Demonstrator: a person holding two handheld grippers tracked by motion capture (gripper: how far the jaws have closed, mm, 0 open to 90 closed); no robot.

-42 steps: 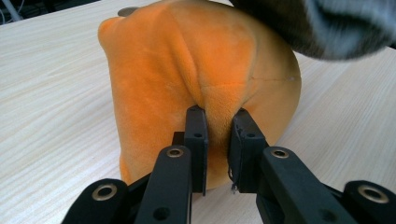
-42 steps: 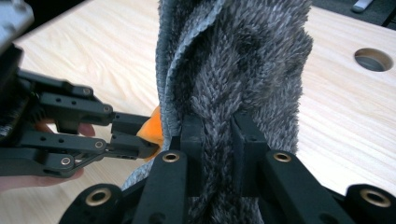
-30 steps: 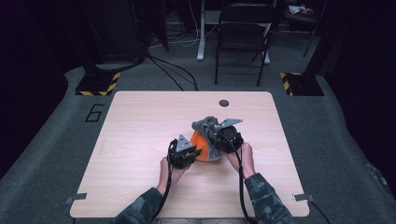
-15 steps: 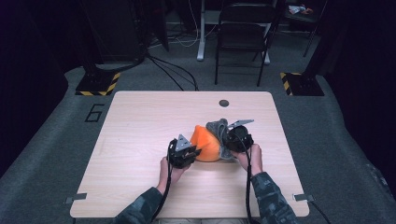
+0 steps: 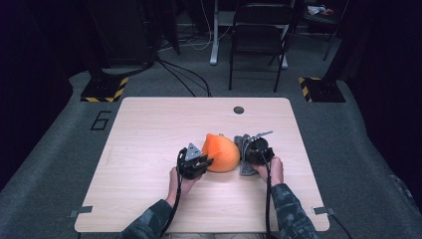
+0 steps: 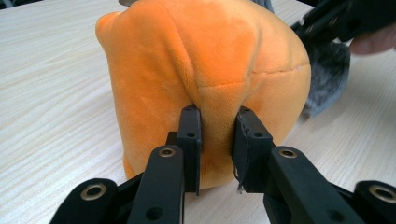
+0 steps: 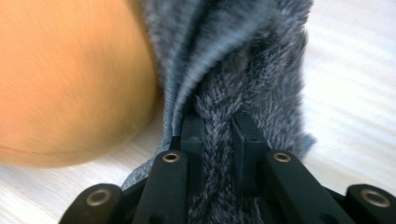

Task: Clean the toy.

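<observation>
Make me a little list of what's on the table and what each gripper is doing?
toy: orange plush, lying near the middle of the table
grey part: fuzzy grey fabric at the plush's right side
left gripper: shut on a fold of the orange plush
right gripper: shut on the grey fabric
hands: one behind each gripper, at the near edge

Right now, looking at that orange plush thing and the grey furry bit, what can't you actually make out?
- What the orange plush is: in the high view it is too small.
- How the grey fur joins the plush: the right gripper view is blurred and too close.
- The right claw tips: in the high view the claw's body covers them.
- The plush's far side: in the left gripper view its own bulk hides it, past the left claw.
</observation>
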